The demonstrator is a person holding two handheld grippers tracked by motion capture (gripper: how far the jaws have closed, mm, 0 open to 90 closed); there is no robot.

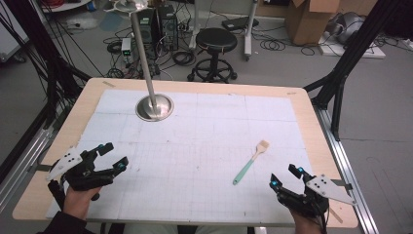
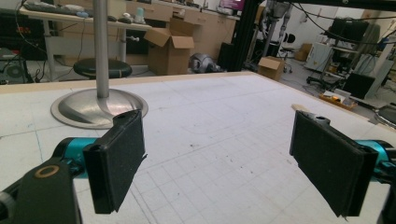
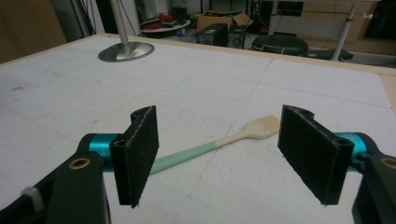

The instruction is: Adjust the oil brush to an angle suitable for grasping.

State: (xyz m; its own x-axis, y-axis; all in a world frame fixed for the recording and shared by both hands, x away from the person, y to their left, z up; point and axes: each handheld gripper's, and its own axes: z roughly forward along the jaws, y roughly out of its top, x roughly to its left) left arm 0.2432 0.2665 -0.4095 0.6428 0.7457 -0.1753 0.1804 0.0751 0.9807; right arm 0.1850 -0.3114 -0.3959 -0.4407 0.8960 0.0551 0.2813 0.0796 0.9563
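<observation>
Right gripper [image 1: 286, 177] jaws wide, empty, near brush [image 1: 250, 162] | left gripper [image 1: 111, 156] wide, idle | likely best: straddle green handle squarely before closing.

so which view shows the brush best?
Right gripper view: the brush lies close ahead between its open jaws, green handle and pale head clear. The high view shows it whole but small. The left gripper view catches perhaps its tip.

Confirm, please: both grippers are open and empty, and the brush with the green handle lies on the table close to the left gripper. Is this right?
Not quite. The brush lies close to the right gripper, not the left gripper; the high view shows this, and in the right gripper view it lies just ahead of the open jaws. The rest holds: both grippers are open and empty, and the brush lies on the table.
</observation>
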